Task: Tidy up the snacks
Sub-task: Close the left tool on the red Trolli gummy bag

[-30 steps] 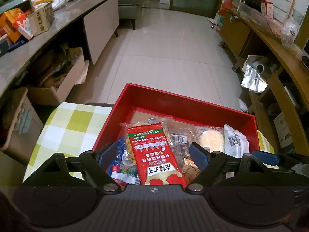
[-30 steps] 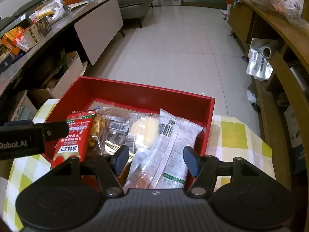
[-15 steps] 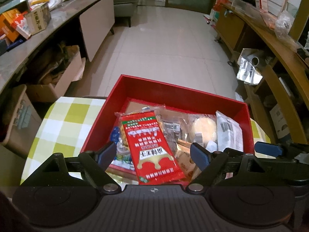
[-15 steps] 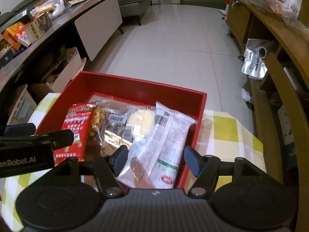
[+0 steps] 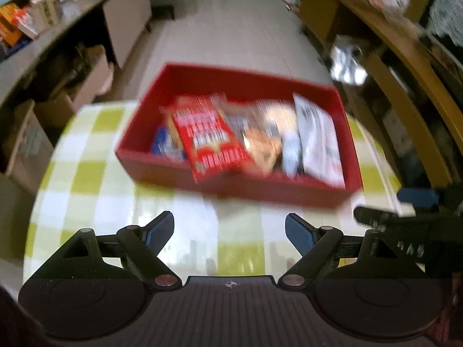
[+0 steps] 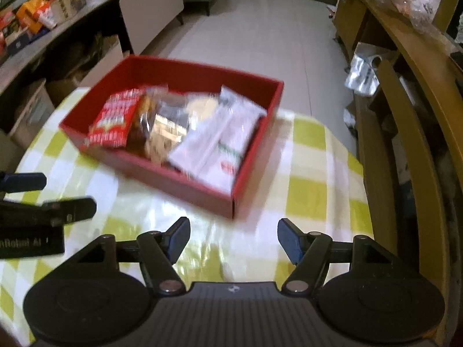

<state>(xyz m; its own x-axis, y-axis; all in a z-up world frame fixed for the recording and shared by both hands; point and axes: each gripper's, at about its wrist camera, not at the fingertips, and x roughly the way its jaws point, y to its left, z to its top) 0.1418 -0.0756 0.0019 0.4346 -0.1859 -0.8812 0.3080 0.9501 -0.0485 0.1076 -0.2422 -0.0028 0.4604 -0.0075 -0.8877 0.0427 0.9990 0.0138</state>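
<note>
A red box (image 5: 231, 185) stands on the green-and-white checked table (image 5: 86, 179), blurred by motion. Several snack packs lie inside it: a red packet (image 5: 208, 136) at the left, brown and clear packs in the middle, white packets (image 5: 318, 141) at the right. My left gripper (image 5: 229, 231) hangs open over bare cloth in front of the box, nothing between its fingers. In the right wrist view, my right gripper (image 6: 233, 240) is open and empty too, near the corner of the box (image 6: 185, 190). The left gripper (image 6: 69, 193) shows at that view's left edge.
A wooden chair frame (image 6: 405, 150) stands close on the right of the table. A long counter (image 6: 86, 8) with boxes and bags runs along the left, cardboard boxes (image 5: 86, 86) beneath it. Tiled floor (image 6: 260, 29) lies beyond the table.
Both grippers have pulled back from above the box toward the near side of the table. The snack packs that lay between their fingers now lie in the box, ahead of them.
</note>
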